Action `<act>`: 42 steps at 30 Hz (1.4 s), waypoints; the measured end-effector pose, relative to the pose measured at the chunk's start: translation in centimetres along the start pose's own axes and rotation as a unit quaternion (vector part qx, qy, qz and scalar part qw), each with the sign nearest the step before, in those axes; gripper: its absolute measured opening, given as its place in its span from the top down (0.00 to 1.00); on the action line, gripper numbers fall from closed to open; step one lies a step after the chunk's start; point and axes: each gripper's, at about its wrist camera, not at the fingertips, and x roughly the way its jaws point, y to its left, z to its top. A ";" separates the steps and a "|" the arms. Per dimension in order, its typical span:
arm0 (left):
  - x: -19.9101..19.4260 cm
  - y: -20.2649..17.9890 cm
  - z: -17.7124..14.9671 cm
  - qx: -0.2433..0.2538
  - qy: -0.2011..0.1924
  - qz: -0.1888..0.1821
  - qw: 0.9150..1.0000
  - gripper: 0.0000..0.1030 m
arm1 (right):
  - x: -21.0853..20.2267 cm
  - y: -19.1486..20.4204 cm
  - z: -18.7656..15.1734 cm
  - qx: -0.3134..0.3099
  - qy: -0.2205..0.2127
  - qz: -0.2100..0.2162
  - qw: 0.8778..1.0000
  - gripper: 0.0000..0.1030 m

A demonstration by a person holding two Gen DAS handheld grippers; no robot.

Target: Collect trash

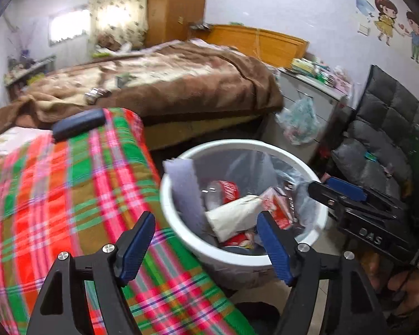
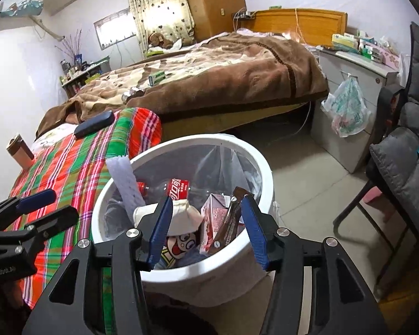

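Bedroom: white walls [image 2: 28,64] with cartoon stickers [image 1: 388,19], curtained bright window [image 2: 159,8], wooden wardrobe [image 2: 212,2], bed [image 2: 237,67] under brown blanket, grey cabinet [image 2: 354,83], tiled floor [image 2: 301,164].

The tiled floor [image 2: 307,173] carries the white trash bin [image 2: 262,173] — beside it, the plaid-covered bed [image 2: 78,162] bears a dark case [image 2: 93,124].

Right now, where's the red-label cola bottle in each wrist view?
Left wrist: cola bottle sits centre frame, inside the white bin, behind the pale crumpled wrapper.
Right wrist: cola bottle lies left of centre, at the back of the white bin.
Shared landmark: the white foam sleeve leaning on the bin's left rim.
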 end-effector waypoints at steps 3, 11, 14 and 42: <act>-1.2 0.1 -0.7 -0.003 -0.015 0.021 1.000 0.27 | -0.8 0.6 -0.5 -0.006 -0.015 -0.016 1.000 0.48; -4.0 0.7 -2.7 -0.020 -0.046 0.053 0.997 0.27 | -2.7 1.9 -1.9 -0.013 -0.046 -0.029 0.998 0.49; -4.7 0.6 -3.4 -0.017 -0.051 0.055 0.997 0.27 | -3.2 2.4 -2.5 -0.016 -0.053 -0.035 0.998 0.49; -8.5 2.2 -8.0 -0.057 -0.069 0.105 0.990 0.27 | -5.4 6.1 -5.0 -0.029 -0.079 -0.028 0.996 0.49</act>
